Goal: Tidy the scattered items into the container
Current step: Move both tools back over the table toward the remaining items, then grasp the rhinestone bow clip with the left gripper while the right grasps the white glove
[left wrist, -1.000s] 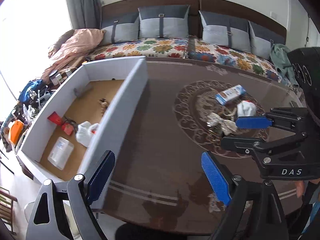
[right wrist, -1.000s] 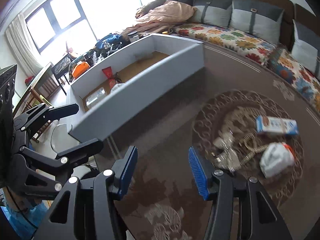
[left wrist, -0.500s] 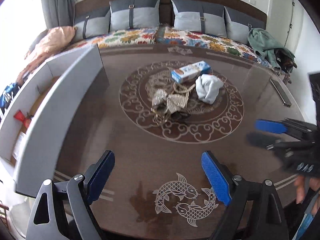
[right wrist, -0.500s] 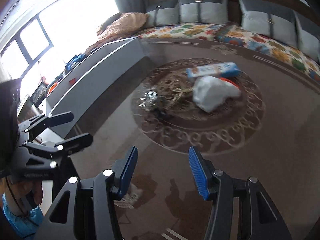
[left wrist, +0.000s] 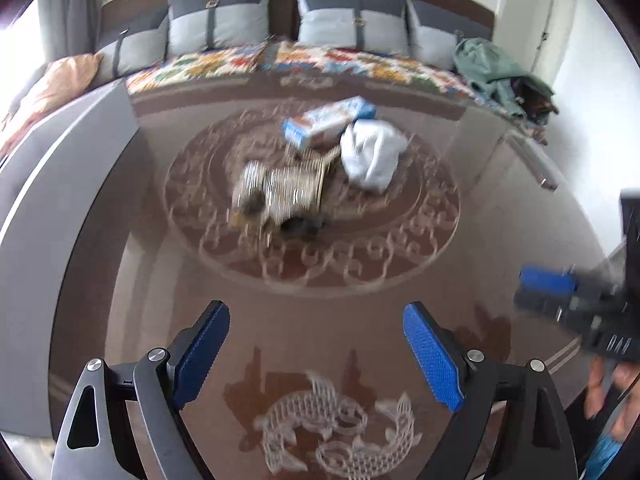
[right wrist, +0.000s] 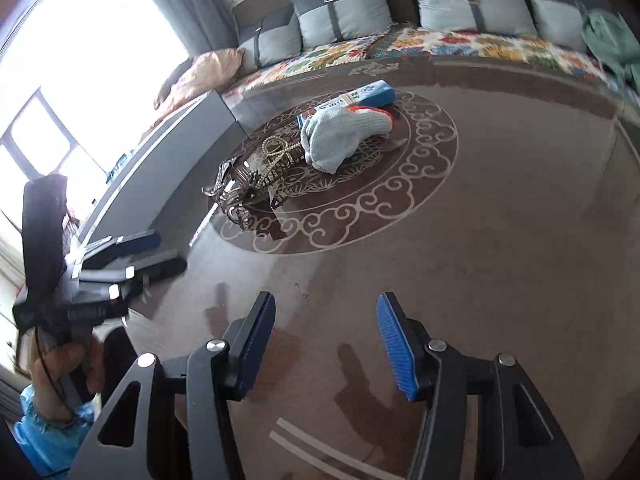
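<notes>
Three items lie on the round ornament at the middle of the brown table [right wrist: 500, 240]: a blue and white carton [right wrist: 360, 98] [left wrist: 326, 124], a pale grey glove with an orange cuff [right wrist: 340, 134] [left wrist: 370, 152], and a tangle of beaded chains and metal jewellery [right wrist: 256, 180] [left wrist: 280, 192]. The grey box container [left wrist: 52, 208] [right wrist: 168, 160] stands along the table's left side. My left gripper [left wrist: 316, 352] is open and empty, short of the items. My right gripper [right wrist: 326, 338] is open and empty, also short of them.
A sofa [right wrist: 400, 44] with grey cushions and a floral cover runs behind the table. A green cloth [left wrist: 492, 68] lies at its right end. A bright window [right wrist: 80, 60] is at the left. A koi inlay [left wrist: 332, 432] marks the near table edge.
Both views have swung away from the grey box toward the items at the table's middle, and the items now appear closer. Both grippers stay open and empty.
</notes>
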Tool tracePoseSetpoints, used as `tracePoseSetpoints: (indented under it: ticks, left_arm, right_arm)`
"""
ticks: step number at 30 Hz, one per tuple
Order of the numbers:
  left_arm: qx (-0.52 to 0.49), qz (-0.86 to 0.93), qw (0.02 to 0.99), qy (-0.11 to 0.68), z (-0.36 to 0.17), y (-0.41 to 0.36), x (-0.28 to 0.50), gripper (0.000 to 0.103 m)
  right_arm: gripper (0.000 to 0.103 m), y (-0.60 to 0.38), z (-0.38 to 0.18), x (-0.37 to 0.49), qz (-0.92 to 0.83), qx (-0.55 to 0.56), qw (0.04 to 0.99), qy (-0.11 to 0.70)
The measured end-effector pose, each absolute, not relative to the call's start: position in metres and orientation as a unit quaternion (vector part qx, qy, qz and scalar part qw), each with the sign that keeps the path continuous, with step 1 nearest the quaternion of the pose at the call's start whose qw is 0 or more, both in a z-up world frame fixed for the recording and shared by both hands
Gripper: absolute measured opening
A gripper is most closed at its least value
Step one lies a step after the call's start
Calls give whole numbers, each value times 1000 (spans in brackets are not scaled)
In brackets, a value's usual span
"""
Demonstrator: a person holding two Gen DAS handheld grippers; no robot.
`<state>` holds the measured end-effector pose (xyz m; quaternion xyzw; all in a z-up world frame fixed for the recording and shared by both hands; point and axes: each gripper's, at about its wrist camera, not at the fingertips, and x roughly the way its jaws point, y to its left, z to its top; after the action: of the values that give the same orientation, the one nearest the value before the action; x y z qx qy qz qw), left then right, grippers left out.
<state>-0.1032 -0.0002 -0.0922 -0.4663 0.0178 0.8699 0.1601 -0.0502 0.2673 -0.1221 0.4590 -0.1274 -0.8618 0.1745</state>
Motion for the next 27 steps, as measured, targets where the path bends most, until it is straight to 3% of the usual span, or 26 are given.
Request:
tracePoseSetpoints:
  ticks: [5, 10, 22, 24, 27]
  left_arm:
    - [-486, 860, 156, -9, -73, -8, -159, 89]
    - [-539, 834, 112, -12, -89, 10, -205, 89]
    - [-594, 798, 103, -28, -132, 17, -227, 88]
    - [-588, 800, 114, -34, -131, 14, -225, 86]
    - [-582, 802, 131, -37, -129, 9, -222, 73]
  right_arm:
    - [54, 276, -128, -41, -858, 460, 174, -147]
    - [54, 279, -128, -39, -856, 457, 176, -164]
    - [54, 271, -127, -34, -855, 461, 185, -151]
    - [54, 272, -127, -34, -856, 462, 178, -150]
    - [54, 273, -128, -33, -856, 462, 176, -149]
